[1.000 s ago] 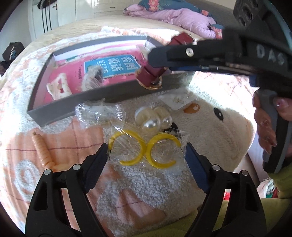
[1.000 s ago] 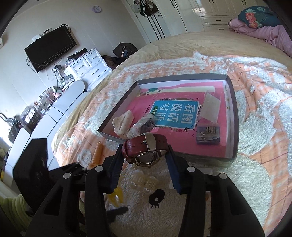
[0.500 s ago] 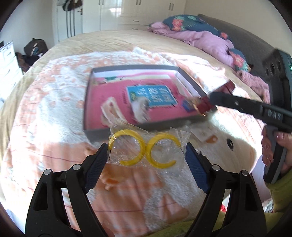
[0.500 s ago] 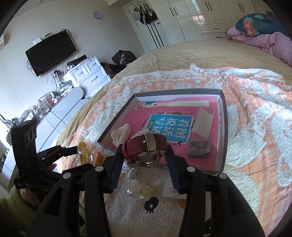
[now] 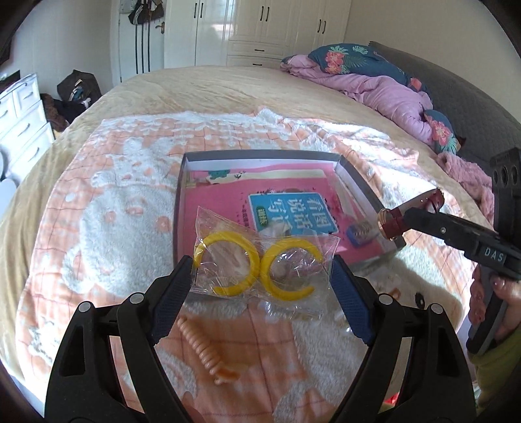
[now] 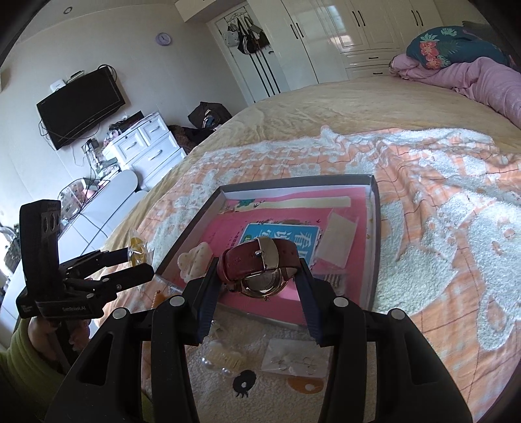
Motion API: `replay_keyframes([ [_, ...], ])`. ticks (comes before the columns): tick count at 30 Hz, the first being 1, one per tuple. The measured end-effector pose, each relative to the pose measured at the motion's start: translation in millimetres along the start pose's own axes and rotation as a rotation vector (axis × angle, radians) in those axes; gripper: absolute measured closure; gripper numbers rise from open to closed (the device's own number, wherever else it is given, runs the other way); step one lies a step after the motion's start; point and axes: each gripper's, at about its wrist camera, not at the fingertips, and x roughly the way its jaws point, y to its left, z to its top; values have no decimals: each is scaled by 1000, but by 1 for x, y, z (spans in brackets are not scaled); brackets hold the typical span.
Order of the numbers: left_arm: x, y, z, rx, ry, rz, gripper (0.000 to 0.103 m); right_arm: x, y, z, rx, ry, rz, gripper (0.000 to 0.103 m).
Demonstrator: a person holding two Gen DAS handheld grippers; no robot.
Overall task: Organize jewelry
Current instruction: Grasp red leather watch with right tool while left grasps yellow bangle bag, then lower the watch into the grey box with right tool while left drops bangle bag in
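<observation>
— What has changed?

— My left tongs, clamped on the bag of yellow rings, have risen off the blanket toward the box. My right tongs grip the red watch over its near edge.

— Anything only one view shows?

— The right view shows earrings on the blanket, still unsorted.

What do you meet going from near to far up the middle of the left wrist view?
Coiled peach hair tie → bag of yellow hoops held in the left gripper → grey box → beige bedspread → white wardrobe.
</observation>
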Motion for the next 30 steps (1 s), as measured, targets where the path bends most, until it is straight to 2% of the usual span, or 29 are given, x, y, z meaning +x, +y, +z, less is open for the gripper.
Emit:
replay_keyframes([
  [14, 32, -26, 25, 47, 27, -38, 27, 0, -28, 12, 41, -22, -33, 59],
  [30, 74, -58, 29, 111, 88, -73, 27, 16, -54, 23, 63, -25, -83, 59],
])
